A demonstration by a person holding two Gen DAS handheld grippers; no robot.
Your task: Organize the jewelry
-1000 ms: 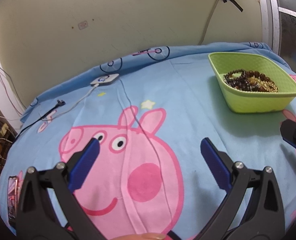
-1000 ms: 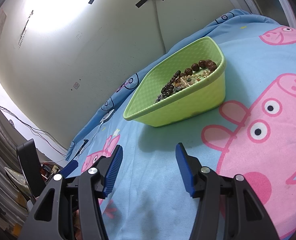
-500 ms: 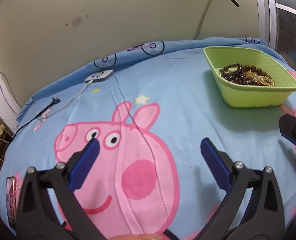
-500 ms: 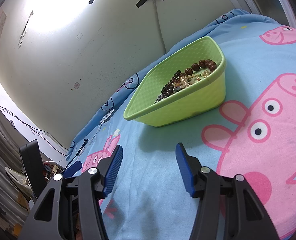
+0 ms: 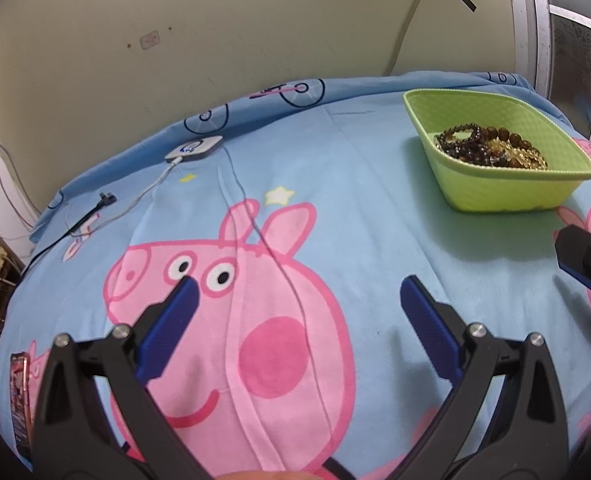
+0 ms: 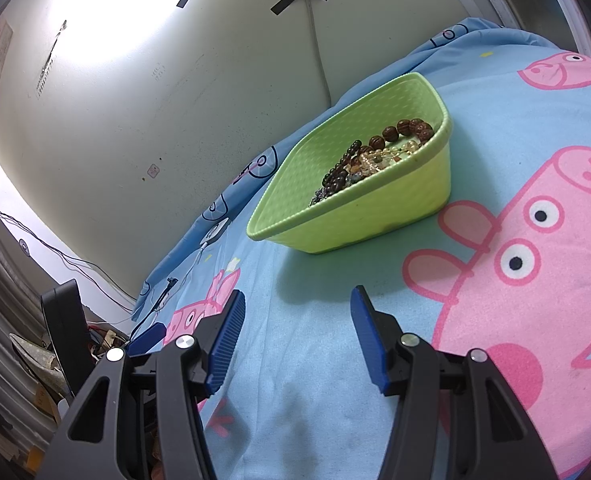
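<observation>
Since a second ago my left hand-held gripper (image 5: 295, 300) has crept forward over the blue cartoon-pig bedsheet (image 5: 355, 200), both wide and empty, my right hand-held gripper (image 6: 295, 320) aimed at the lime-green plastic basket (image 6: 395, 216) of beaded bracelets (image 6: 375, 156) at twelve o'clock.

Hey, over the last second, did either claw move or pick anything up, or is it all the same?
Only the left claw moved: its view shifted, so the light green plastic basket of beaded bracelets slid up and left in the frame, and the pig print on the blue bedsheet moved up. Nothing was gripped or released. The right claw stayed put, open and empty, with the basket unmoved on the bed.
</observation>
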